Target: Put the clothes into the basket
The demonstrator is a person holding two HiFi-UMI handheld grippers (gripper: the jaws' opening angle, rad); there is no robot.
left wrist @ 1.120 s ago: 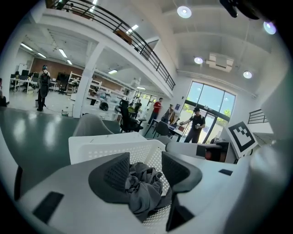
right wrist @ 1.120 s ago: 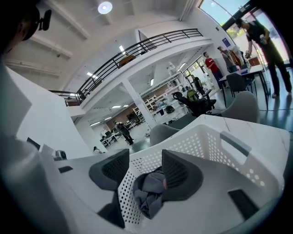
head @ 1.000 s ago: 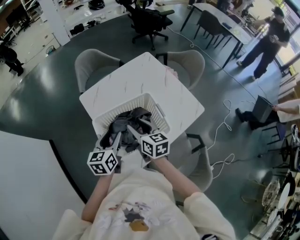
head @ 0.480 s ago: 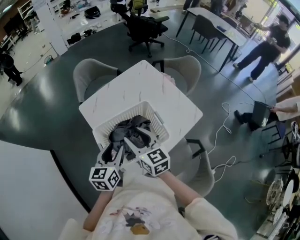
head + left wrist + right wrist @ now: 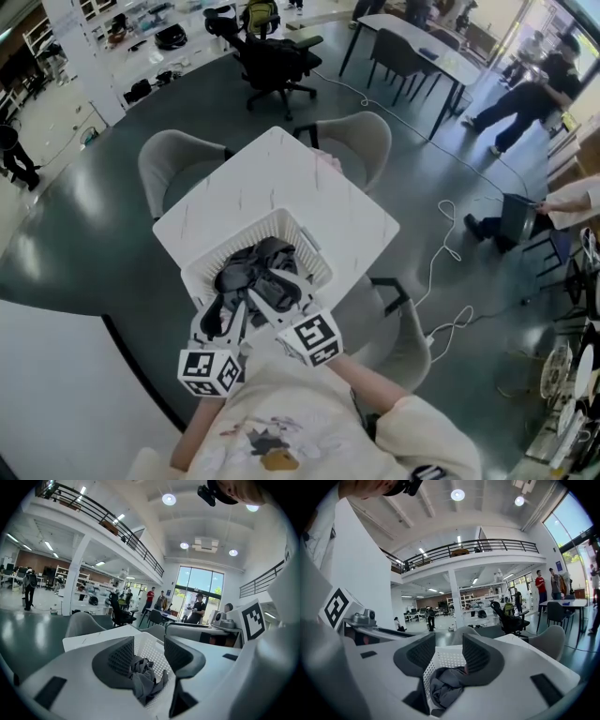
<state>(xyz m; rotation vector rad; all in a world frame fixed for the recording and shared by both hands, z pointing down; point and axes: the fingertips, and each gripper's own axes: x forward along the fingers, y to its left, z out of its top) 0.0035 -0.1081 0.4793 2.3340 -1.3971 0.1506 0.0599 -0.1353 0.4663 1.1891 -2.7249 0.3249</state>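
The clothes [image 5: 253,272] lay in the basket [image 5: 200,265] on the surface [image 5: 281,178], our left claw [image 5: 225,315] and right claw [image 5: 272,292] hung part-open and empty over its near rim, the right one's jaws having just been closing, so we judged only pulling clear remained.

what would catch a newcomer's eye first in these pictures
The white basket heaped with dark grey clothes sits on the near corner of a white table mid-hall. Just nearer the person, the left gripper and right gripper with their black-and-white marker cubes hover at its near rim, jaws apart and gripping nothing; the right's jaws have just been closing a little.
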